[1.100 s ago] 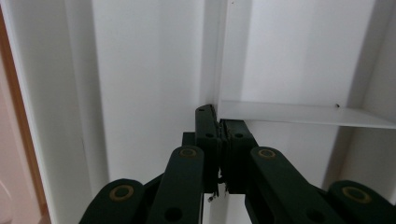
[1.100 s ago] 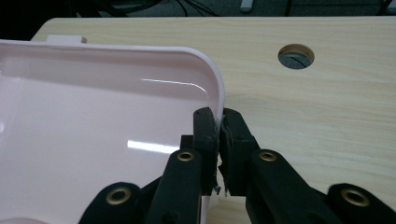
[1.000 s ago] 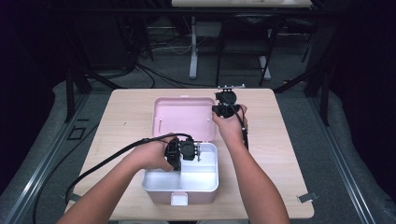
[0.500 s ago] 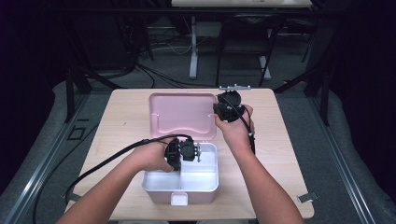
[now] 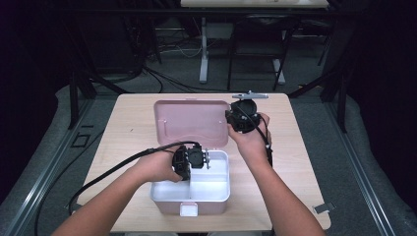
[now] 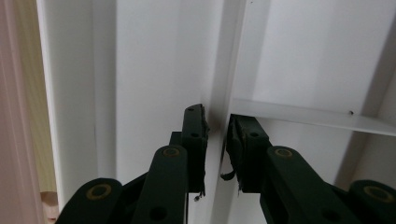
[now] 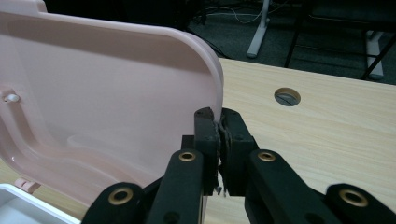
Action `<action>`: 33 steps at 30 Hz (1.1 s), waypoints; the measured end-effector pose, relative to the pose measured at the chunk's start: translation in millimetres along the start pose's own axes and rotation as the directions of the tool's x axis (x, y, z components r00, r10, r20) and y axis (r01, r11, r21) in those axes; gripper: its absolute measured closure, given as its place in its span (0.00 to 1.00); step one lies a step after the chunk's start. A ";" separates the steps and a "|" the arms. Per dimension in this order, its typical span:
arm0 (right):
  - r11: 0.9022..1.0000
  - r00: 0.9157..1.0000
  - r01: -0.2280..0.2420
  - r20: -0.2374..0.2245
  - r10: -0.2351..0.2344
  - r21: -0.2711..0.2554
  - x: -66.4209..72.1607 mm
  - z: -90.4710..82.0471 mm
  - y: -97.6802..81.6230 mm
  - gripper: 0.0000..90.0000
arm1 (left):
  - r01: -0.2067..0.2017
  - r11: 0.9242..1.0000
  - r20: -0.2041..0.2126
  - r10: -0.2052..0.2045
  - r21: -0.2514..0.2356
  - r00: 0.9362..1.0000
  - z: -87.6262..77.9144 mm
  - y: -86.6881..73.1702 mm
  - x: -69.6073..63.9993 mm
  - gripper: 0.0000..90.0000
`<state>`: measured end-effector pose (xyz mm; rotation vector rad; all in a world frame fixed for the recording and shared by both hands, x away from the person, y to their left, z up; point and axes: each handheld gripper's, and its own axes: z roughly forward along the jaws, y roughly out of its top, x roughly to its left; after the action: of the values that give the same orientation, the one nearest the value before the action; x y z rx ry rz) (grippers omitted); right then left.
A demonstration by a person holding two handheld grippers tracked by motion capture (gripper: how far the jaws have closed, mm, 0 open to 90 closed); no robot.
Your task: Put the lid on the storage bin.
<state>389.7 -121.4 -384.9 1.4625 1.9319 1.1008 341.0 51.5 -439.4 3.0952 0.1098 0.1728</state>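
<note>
The right tool (image 7: pixel 219 122) pinched the pink lid (image 5: pixel 192 120) at its edge; the left tool (image 6: pixel 217 122) clamped the white box (image 5: pixel 216 189) divider, table (image 5: pixel 305 162) bare beside.

The high view looks forward and down from above the person's side, taking in the whole worktop (image 5: pixel 128 128), both forearms, and dark floor and stands beyond. The left gripper view sits very close, facing along its tool (image 6: pixel 217 140) into the white box (image 6: pixel 154 56), whose divider wall runs between the jaws. The right gripper view looks along its tool (image 7: pixel 219 135) at the pink lid (image 7: pixel 93 93) edge, close up, with worktop and floor behind. Box (image 5: pixel 219 189), lid (image 5: pixel 192 120) and both tools, left (image 5: pixel 204 160) and right (image 5: pixel 236 118), also appear from above.
</note>
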 end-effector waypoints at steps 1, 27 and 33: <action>1.000 1.000 -0.005 -0.001 0.005 -0.006 0.0 0.8 0.1 0.97 | 0.012 1.000 0.007 -0.012 -0.008 1.000 -0.4 -0.7 0.3 0.84; 1.000 1.000 -0.005 -0.008 0.005 0.002 -0.6 1.4 1.7 0.96 | 0.298 0.931 0.067 -0.291 -0.209 0.954 -37.5 -78.6 15.6 0.77; 1.000 1.000 -0.006 -0.008 0.006 0.002 -0.4 1.3 1.7 0.96 | 0.346 0.895 0.066 -0.342 -0.280 0.937 -41.6 -101.7 14.5 0.76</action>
<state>391.8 -121.2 -384.3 1.4678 1.9354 1.1097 343.8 155.4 -400.8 2.7278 0.5743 0.1378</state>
